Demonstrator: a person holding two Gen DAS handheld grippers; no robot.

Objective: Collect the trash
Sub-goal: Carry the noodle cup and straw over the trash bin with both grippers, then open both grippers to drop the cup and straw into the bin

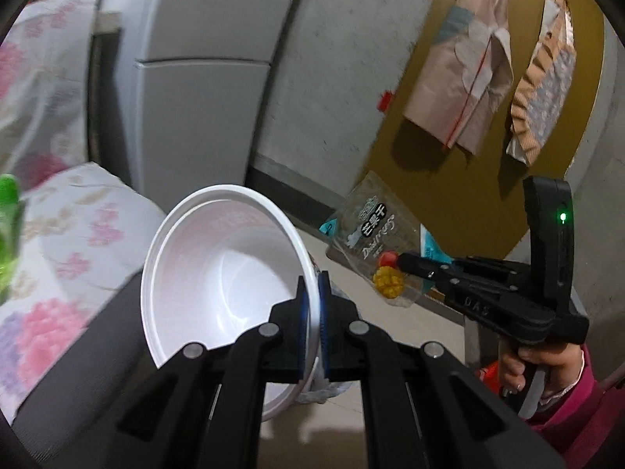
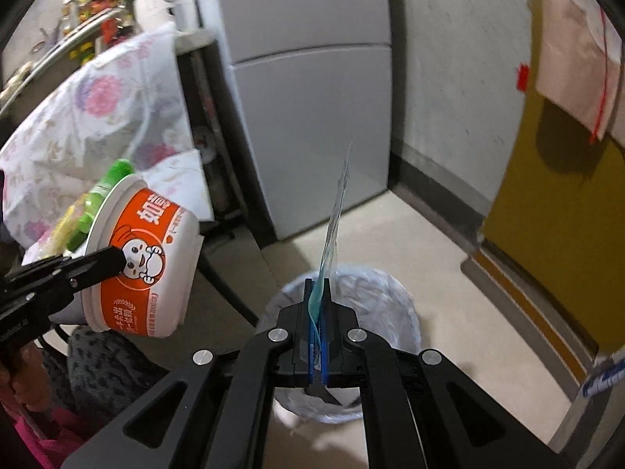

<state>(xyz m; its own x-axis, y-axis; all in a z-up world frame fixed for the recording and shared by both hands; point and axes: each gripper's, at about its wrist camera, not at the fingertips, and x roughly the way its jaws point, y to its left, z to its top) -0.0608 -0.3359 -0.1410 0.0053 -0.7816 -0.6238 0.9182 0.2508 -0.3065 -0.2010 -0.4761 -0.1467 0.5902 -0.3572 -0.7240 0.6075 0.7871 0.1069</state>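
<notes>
Floor bin (image 2: 394, 312): white liner only.

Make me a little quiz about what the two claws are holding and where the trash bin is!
1. True or false: the left claw grips the noodle bowl by its rim.
2. What does the right claw hold: A) a green bottle, B) a dried mango wrapper, C) a spoon?
3. Fill in: the lined trash bin stands on the floor right below the ____ claw.

Key: 1 true; 2 B; 3 right.
</notes>
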